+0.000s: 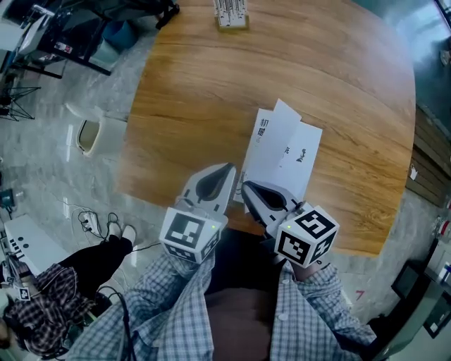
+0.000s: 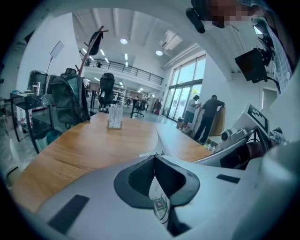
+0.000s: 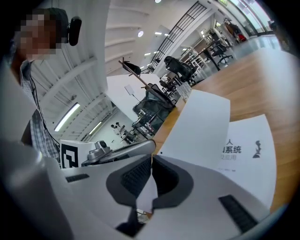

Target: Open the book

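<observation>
Nearest the person, both grippers sit at the book's near edge, side by side over the desk's rim.

Left gripper [image 2: 154, 157]: fingers together, clamped on a thin sheet [image 2: 157, 199] with a small square code printed on it. Most likely an outer sheet of the book, though which one cannot be told.

Right gripper [image 3: 151, 157]: fingers together on a blank white leaf [image 3: 199, 124], which rises away from them in a curve. Under it lies a printed page [image 3: 248, 154], flat and exposed.

The book [image 1: 282, 158] is white and lies slightly askew near the desk's near edge, with one leaf standing up at its far side. The desk [image 1: 211, 84] is bare wood beyond it, apart from a small card stand [image 1: 231, 14] at the far edge, well apart.

Step in hand, as judged: the book is partly open and the raised leaf needs carrying over.
- The left gripper should act as the anchor, staying low and firm so the book does not slide off the edge.
- The right gripper should sweep the leaf in an arc about the spine rather than pull straight, since thin paper held at one point creases or tears easily.
- The right gripper should let go only once the leaf is past upright and falls open on its own.
- Risk: the whole book lifting with the leaf.
</observation>
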Demonstrator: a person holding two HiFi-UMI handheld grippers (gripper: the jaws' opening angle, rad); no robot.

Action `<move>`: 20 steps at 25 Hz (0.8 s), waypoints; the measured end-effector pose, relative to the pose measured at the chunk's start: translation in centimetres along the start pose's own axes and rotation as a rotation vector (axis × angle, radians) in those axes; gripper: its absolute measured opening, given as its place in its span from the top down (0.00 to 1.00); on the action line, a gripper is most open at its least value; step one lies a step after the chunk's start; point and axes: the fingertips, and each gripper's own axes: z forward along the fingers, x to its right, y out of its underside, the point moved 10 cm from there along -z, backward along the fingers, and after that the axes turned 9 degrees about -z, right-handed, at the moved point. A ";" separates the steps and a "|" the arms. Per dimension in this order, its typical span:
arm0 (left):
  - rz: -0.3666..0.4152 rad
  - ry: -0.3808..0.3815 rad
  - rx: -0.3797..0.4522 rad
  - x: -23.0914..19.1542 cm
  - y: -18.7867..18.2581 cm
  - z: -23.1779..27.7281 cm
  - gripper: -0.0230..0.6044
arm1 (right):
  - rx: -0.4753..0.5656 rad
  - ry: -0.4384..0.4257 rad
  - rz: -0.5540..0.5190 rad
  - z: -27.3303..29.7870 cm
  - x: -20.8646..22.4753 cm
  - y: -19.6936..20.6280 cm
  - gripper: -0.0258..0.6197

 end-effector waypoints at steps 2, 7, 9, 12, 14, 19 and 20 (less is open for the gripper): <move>-0.001 -0.032 0.024 -1.1 -0.6 -0.8 0.95 | -0.010 -0.029 -0.013 1.3 -0.4 -0.2 0.93; -0.031 -0.111 0.061 -3.6 -1.2 -2.7 0.95 | -0.037 -0.090 -0.032 5.0 -2.0 -0.5 0.93; -0.056 -0.138 0.075 -4.5 -1.2 -3.5 0.95 | -0.051 -0.105 -0.042 6.6 -2.4 -0.4 0.93; -0.072 -0.178 0.083 -5.7 -1.1 -4.8 0.95 | -0.068 -0.121 -0.050 8.9 -2.8 -0.3 0.93; -0.076 -0.203 0.087 -6.3 -0.9 -5.6 0.95 | -0.077 -0.127 -0.057 10.4 -3.0 -0.2 0.93; -0.094 -0.248 0.087 -7.7 -0.2 -7.2 0.95 | -0.082 -0.135 -0.051 14.0 -2.9 0.2 0.93; -0.097 -0.254 0.087 -7.9 -0.1 -7.4 0.95 | -0.086 -0.131 -0.054 14.8 -3.0 0.3 0.93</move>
